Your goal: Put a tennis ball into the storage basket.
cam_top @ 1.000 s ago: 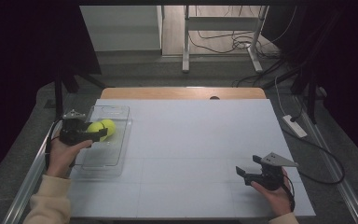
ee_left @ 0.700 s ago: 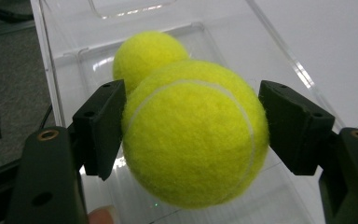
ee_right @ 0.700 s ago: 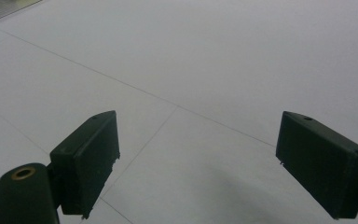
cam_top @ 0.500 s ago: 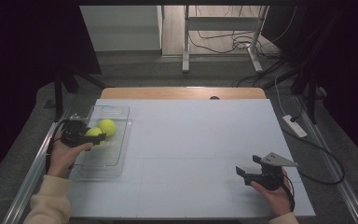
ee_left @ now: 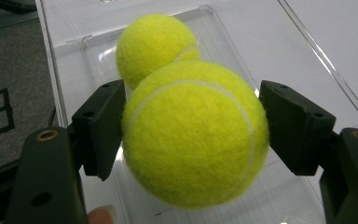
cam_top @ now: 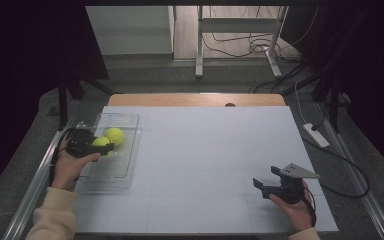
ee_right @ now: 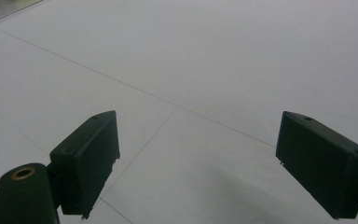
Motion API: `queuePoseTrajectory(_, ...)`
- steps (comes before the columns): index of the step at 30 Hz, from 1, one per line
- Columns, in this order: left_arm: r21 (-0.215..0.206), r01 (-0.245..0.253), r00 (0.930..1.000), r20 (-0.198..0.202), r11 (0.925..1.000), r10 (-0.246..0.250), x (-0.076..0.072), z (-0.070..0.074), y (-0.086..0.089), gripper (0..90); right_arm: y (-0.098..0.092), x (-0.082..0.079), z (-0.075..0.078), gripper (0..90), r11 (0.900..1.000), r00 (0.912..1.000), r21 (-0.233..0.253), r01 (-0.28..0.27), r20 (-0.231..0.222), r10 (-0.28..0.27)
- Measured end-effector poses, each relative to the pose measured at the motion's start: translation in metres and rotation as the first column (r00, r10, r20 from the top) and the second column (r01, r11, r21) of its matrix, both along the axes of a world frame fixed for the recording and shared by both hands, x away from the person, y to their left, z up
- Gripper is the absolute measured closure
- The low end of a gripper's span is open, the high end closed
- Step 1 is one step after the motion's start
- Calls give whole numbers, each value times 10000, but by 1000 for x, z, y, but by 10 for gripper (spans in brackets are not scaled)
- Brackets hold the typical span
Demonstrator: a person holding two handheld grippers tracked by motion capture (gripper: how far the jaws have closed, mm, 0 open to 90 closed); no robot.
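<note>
- My left gripper (cam_top: pixel 98 146) sits over the clear plastic tray (cam_top: pixel 121 172) at the tabletop's left edge, and its fingers (ee_left: pixel 100 126) are clamped on a tennis ball (ee_left: pixel 193 135). In the left gripper view both pads press the felt from opposite sides across the ball's widest part, which I judge is why it stays put without sagging.
- The held ball hangs just above the tray floor rather than resting on it, as far as I can tell; I keep it low so a release would drop it only a little and not bounce it out.
- A second tennis ball (cam_top: pixel 114 135) lies in the same tray toward its far end, just beyond the held one and looking close to touching it.
- The white tabletop (cam_top: pixel 205 150) is bare across its middle.
- My right gripper (cam_top: pixel 266 186) waits near the tabletop's near right corner, its fingers (ee_right: pixel 89 156) wide apart on nothing, kept out of the way.
</note>
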State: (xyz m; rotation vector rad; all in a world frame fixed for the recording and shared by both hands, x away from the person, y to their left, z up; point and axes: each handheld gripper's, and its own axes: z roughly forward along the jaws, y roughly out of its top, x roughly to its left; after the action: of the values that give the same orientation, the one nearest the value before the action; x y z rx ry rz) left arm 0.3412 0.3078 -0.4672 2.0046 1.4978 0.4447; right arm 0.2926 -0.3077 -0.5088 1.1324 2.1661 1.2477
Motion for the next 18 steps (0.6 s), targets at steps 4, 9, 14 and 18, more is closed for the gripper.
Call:
queuePoseTrajectory(4, -109, 110, 9994, 335, 9999, -106, -2, 2, 0, 238, 0, 0, 0, 132, 10000, 10000, 8, -3, 0, 3)
queuePoseTrajectory(9, -707, 112, 9979, 640, 9974, -67, -5, 10, 0, 113, 0, 0, 0, 132, 10000, 10000, 30, -16, -2, 16)
queuePoseTrajectory(14, -893, 73, 9972, 750, 9960, -6, -6, 11, 1, 105, 0, 0, 0, 132, 10000, 10000, 48, -15, 0, 15)
queuePoseTrajectory(18, -890, 93, 9973, 733, 9960, -28, -6, 10, 1, 104, 0, 0, 0, 132, 10000, 10000, 3, -6, -2, 6)
